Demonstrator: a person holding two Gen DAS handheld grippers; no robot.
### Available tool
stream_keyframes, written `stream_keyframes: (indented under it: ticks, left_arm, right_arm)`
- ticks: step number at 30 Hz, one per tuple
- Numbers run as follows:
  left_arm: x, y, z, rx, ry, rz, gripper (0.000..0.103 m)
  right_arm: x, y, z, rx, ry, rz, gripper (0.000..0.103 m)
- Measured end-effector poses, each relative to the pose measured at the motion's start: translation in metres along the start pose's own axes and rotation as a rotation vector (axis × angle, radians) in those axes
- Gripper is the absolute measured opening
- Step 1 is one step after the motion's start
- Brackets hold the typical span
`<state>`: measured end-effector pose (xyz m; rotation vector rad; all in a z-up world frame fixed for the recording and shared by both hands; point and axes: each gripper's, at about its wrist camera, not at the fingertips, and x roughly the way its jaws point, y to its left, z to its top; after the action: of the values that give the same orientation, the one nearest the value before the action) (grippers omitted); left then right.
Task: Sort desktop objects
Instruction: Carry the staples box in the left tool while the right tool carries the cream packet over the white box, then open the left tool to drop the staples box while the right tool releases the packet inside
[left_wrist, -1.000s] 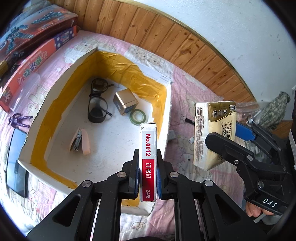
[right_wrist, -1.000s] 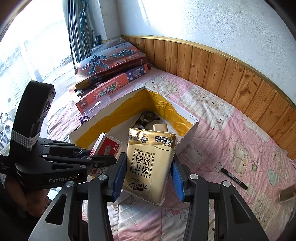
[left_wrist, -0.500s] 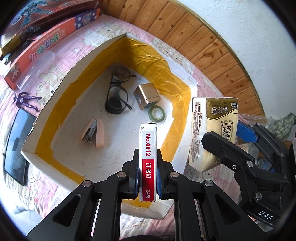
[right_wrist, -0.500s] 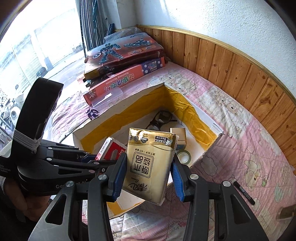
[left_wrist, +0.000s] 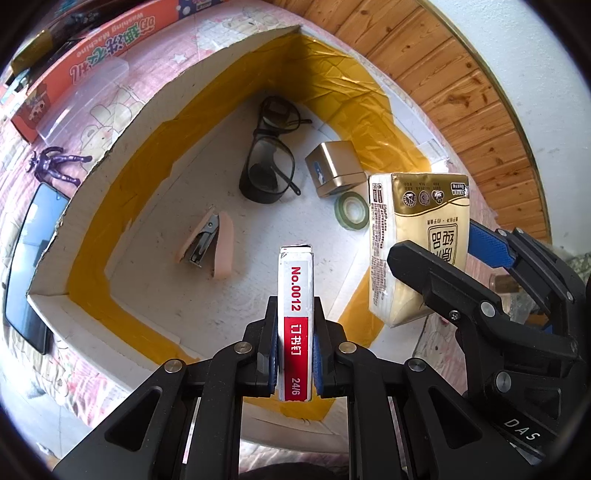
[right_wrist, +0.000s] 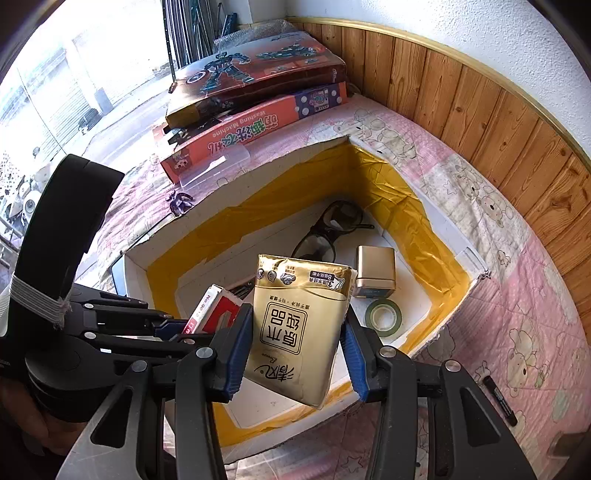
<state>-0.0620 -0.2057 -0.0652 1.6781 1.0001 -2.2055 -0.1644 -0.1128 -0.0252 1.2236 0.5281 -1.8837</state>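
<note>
left claw (left_wrist: 295, 354) with staple box (left_wrist: 295, 317): moved from box edge to above white tray (left_wrist: 48, 291) interior, lower and closer | right claw (right_wrist: 295, 354) with tissue pack (right_wrist: 299, 325): carried from beside tray over bedspread to above tray's near-right corner

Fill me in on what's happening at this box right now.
A person is sorting desk items into a white foam box lined with yellow tape. The left gripper is shut on a staple box, and the right gripper is shut on a gold tissue pack; both are held above the open box. Inside lie glasses, a pink stapler, a gold cube and a green tape roll. A black marker lies outside on the pink cloth.
</note>
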Motion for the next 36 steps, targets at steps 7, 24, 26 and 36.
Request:
stream_keyframes:
  ticks: [7,24,26,36]
  left_arm:
    - [0.015,0.005,0.001,-0.014,0.052,0.025,0.014]
    - [0.041,0.006,0.005,-0.031,0.168,0.06,0.014]
    - [0.045,0.007,0.004,-0.026,0.187,0.064,0.014]
    - [0.059,0.008,0.007,-0.025,0.278,0.06,0.014]
  right_arm:
    - [0.024,-0.003,0.003,-0.028,0.073,0.0,0.047]
    - [0.071,-0.012,0.004,-0.121,0.255,0.02,0.047]
    - [0.077,-0.012,0.004,-0.134,0.282,0.026,0.047]
    - [0.101,-0.014,-0.001,-0.176,0.401,0.037,0.048]
